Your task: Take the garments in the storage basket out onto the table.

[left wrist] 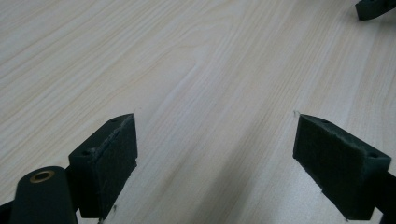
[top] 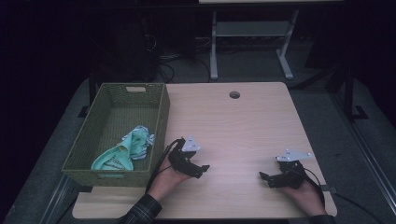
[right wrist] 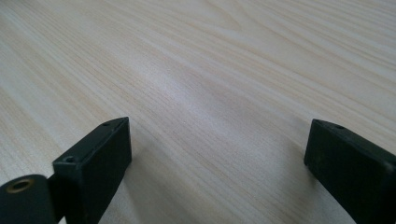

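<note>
Cloth (top: 125, 150) of pale mint lies crumpled inside the green woven basket (top: 161, 122), toward its near end and against the wall that faces the left gripper (top: 201, 169). That gripper rests on the wooden table (top: 243, 121) just beside the basket, jaws spread wide and empty, pointing away from it. The right gripper (top: 265, 177) sits well apart from the basket, jaws likewise wide and holding nothing. Judging by this, the left hand is far nearer; it would need to turn back toward the basket and lift over the wall to reach the cloth.
</note>
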Available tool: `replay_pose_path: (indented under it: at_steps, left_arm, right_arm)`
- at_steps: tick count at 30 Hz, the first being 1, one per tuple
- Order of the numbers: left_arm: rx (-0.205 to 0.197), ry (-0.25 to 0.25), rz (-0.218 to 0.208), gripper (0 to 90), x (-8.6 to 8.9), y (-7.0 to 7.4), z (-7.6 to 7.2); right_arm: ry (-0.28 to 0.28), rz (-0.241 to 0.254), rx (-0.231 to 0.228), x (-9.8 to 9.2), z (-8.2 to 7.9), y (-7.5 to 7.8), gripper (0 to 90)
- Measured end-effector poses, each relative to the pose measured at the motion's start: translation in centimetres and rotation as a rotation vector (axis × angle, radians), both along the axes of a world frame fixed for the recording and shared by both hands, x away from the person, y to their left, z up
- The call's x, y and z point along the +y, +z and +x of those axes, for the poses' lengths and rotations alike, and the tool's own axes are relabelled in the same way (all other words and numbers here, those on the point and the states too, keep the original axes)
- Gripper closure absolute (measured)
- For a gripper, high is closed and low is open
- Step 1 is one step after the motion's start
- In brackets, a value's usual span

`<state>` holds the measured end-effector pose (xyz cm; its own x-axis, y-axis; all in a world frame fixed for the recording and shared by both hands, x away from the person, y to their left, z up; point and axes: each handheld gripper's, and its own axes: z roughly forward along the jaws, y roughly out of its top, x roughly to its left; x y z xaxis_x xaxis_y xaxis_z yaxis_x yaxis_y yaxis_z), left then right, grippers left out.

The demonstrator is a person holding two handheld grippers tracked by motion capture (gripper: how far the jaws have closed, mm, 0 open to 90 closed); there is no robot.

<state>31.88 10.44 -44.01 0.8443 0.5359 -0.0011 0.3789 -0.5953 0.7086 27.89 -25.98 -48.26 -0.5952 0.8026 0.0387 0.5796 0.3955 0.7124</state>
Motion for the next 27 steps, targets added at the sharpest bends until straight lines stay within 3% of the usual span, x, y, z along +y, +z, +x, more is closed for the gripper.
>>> replay_pose_path:
  at_steps: [27]
  left_arm:
    - [0.022,-0.012,0.0,13.5,0.1,1.7,0.4]
  right_arm:
    - [-0.001,0.002,-0.001,0.0,0.0,0.0,7.1]
